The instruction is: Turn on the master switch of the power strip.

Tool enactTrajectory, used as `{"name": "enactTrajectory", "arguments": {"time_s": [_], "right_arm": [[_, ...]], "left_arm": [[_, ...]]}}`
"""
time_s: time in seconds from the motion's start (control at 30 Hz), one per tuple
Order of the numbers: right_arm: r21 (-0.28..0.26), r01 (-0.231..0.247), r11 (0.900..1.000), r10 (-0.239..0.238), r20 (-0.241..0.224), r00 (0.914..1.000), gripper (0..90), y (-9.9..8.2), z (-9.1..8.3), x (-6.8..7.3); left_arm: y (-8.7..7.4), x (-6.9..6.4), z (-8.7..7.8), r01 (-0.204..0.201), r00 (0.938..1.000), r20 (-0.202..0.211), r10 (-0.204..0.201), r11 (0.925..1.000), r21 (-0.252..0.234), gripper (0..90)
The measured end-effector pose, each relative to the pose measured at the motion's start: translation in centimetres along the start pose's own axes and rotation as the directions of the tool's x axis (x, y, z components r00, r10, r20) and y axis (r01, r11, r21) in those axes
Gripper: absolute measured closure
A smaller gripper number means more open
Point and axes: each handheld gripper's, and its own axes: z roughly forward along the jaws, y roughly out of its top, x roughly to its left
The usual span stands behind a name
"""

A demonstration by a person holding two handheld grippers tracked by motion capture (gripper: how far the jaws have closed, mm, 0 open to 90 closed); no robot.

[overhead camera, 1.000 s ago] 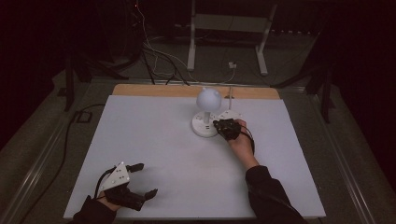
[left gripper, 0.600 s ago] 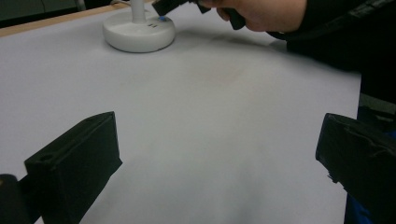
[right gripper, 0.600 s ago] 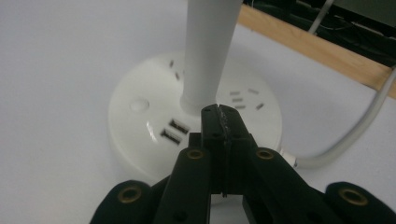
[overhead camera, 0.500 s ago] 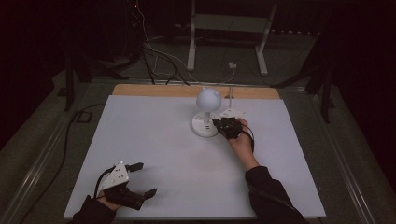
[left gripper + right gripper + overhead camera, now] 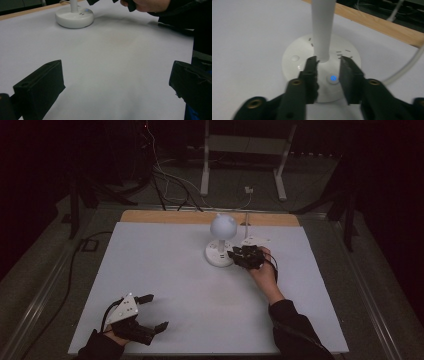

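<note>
- The left gripper [image 5: 148, 312] rests at the near left corner of the white tabletop [image 5: 165, 270], jaws spread wide and empty, well apart from the lamp.
- The small white desk lamp with a round base and globe head [image 5: 220, 251] stands upright near the tabletop's far middle.
- The right gripper [image 5: 328, 75] is at the base's right side, jaws partly parted and holding nothing, straddling the glowing blue button [image 5: 333, 78]; the stem rises just beyond, so this hand is plainly nearer.

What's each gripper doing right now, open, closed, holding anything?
Left gripper: open wide, holding nothing, low over the table.
Right gripper: open with a narrow gap, holding nothing, fingers over the lamp base, either side of its lit blue button.
</note>
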Motion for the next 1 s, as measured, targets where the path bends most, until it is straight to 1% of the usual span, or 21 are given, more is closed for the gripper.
{"name": "enactTrajectory", "arguments": {"time_s": [0.03, 0.07, 0.1, 0.13, 0.23, 0.3, 0.37, 0.4, 0.43, 0.47, 0.5, 0.57, 0.63, 0.7, 0.73, 0.8, 0.83, 0.9, 0.93, 1.0], "right_arm": [[0.000, 0.011, 0.9999, -0.011, -0.004, 0.9999, 63.9, 0.0, -0.1, 0.0], [0.001, 0.016, 0.9999, -0.016, -0.013, 0.9998, 60.3, 0.0, -0.1, 0.0], [0.002, 0.018, 0.9998, -0.018, -0.012, 0.9998, 58.3, 0.0, -0.2, 0.0], [0.003, 0.019, 0.9998, -0.019, -0.014, 0.9997, 57.5, 0.0, -0.2, 0.0], [-0.002, 0.013, 0.9999, -0.013, -0.021, 0.9997, 48.7, 0.0, -0.4, 0.0], [-0.004, 0.012, 0.9999, -0.012, -0.025, 0.9996, 38.3, 0.0, -0.5, 0.0], [-0.004, -0.005, 1.0000, 0.005, -0.041, 0.9991, 29.5, 0.0, -0.6, -0.1], [-0.006, -0.015, 0.9999, 0.015, -0.047, 0.9988, 23.7, 0.0, -0.6, -0.1], [0.000, -0.022, 0.9997, 0.022, -0.062, 0.9978, 17.4, 0.0, -0.6, -0.2], [0.007, -0.028, 0.9996, 0.029, -0.086, 0.9959, 15.0, 0.0, -0.6, -0.2], [0.011, -0.028, 0.9995, 0.029, -0.101, 0.9945, 14.2, 0.0, -0.7, -0.3], [0.010, -0.038, 0.9992, 0.039, -0.107, 0.9935, 12.8, 0.1, -0.8, -0.2], [0.007, -0.032, 0.9995, 0.032, -0.138, 0.9900, 7.9, 0.2, -1.0, -0.2], [0.018, -0.012, 0.9998, 0.014, -0.161, 0.9868, 2.8, 0.4, -1.1, -0.1], [0.006, -0.001, 1.0000, 0.002, -0.174, 0.9848, 0.5, 0.5, -1.1, 0.0], [-0.061, 0.024, 0.9979, -0.035, -0.189, 0.9814, 0.0, 0.4, -1.3, 0.3], [-0.067, 0.030, 0.9973, -0.042, -0.199, 0.9790, 0.0, 0.4, -1.3, 0.4], [-0.073, 0.052, 0.9960, -0.066, -0.204, 0.9767, 0.0, 0.5, -1.5, 0.6], [-0.078, 0.062, 0.9951, -0.077, -0.213, 0.9739, 0.0, 0.4, -1.5, 0.7], [-0.072, 0.078, 0.9944, -0.092, -0.215, 0.9723, 0.0, 0.5, -1.6, 1.0]], "left_arm": [[0.0, 0.0, 0.0, 0.001, 1.0000, 0.000, -0.001, 1.0000, -0.001, 0.3], [0.0, 0.0, 0.0, 0.000, 1.0000, 0.000, 0.000, 1.0000, 0.000, 0.3], [0.0, 0.0, 0.0, 0.000, 1.0000, 0.001, 0.000, 1.0000, 0.002, 0.3], [0.0, 0.0, 0.0, 0.000, 1.0000, 0.001, 0.000, 1.0000, 0.003, 0.3], [0.0, 0.0, 0.0, 0.000, 1.0000, 0.001, 0.000, 1.0000, 0.004, 0.3], [0.0, 0.0, 0.0, 0.001, 1.0000, 0.001, -0.001, 1.0000, 0.004, 0.3], [0.0, 0.0, 0.0, 0.001, 1.0000, 0.001, -0.001, 1.0000, 0.005, 0.3], [0.0, 0.0, 0.0, 0.001, 1.0000, 0.001, -0.001, 1.0000, 0.005, 0.3], [0.0, 0.0, 0.1, 0.001, 1.0000, 0.001, -0.001, 1.0000, 0.006, 0.3], [0.0, 0.0, 0.1, 0.000, 1.0000, 0.001, 0.000, 1.0000, 0.006, 0.3], [0.0, 0.0, 0.1, 0.000, 1.0000, 0.001, 0.000, 1.0000, 0.005, 0.3], [0.0, 0.0, 0.0, 0.000, 1.0000, 0.001, 0.000, 1.0000, 0.005, 0.3], [0.0, 0.0, 0.0, 0.000, 1.0000, 0.000, 0.000, 1.0000, 0.006, 0.3], [0.0, 0.0, 0.0, 0.000, 1.0000, 0.000, 0.000, 1.0000, 0.005, 0.3], [0.0, 0.0, 0.0, 0.000, 1.0000, 0.000, 0.000, 1.0000, 0.005, 0.3], [0.0, 0.0, 0.0, 0.000, 1.0000, 0.000, 0.000, 1.0000, 0.005, 0.3], [0.0, 0.0, 0.0, -0.001, 1.0000, 0.000, 0.001, 1.0000, 0.005, 0.3], [0.0, 0.0, 0.0, -0.001, 1.0000, 0.000, 0.001, 1.0000, 0.005, 0.3], [0.0, 0.0, 0.0, -0.001, 1.0000, 0.000, 0.001, 1.0000, 0.005, 0.3], [0.0, 0.0, 0.1, -0.002, 1.0000, 0.001, 0.002, 1.0000, 0.006, 0.3]]}}
